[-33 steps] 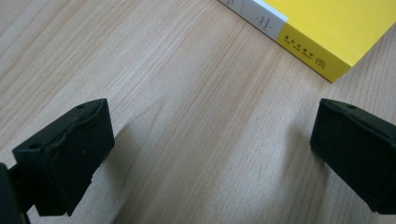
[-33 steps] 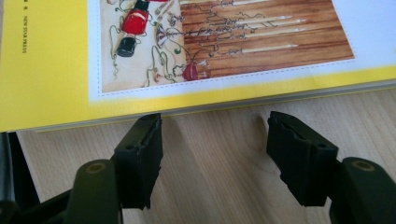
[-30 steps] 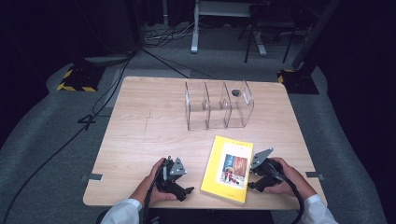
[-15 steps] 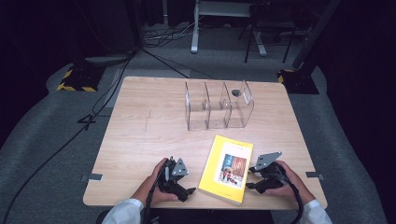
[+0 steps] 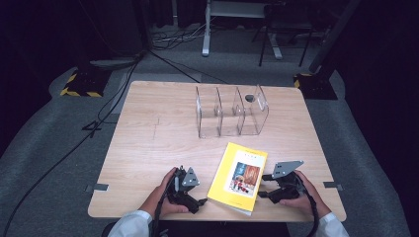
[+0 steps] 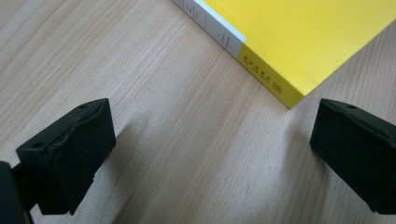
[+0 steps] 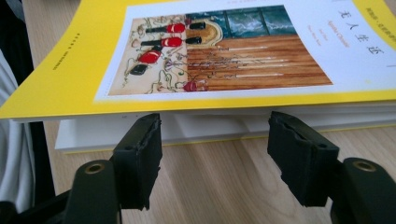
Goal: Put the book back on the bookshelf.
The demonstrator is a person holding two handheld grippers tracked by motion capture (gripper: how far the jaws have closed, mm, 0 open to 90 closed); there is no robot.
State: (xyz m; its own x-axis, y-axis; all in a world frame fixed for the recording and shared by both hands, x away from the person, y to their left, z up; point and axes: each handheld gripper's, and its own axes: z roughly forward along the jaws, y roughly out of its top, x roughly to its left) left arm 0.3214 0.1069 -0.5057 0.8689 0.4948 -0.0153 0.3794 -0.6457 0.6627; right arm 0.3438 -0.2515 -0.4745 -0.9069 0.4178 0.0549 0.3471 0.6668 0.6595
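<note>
A yellow book (image 5: 239, 177) with a picture on its cover lies flat near the table's front edge. In the high view my left gripper (image 5: 201, 201) rests on the table just left of the book. Its jaws stand wide apart over bare wood, with the book's spine corner (image 6: 289, 37) ahead of my left gripper (image 6: 210, 144). My right gripper (image 5: 263, 186) sits at the book's right edge. In its own view my right gripper (image 7: 217, 158) is open, both jaws up against the white page edge (image 7: 210, 126) beneath the overhanging cover (image 7: 224, 51). Neither jaw presses on the book.
A clear acrylic organizer (image 5: 231, 111) with three upright compartments stands at the back middle of the wooden table (image 5: 158, 133). A small dark round spot (image 5: 249, 98) shows behind it. Cables run over the grey floor (image 5: 59, 148) to the left.
My right gripper has shifted slightly at the book's right edge. The left hand and the book have stayed in place.
</note>
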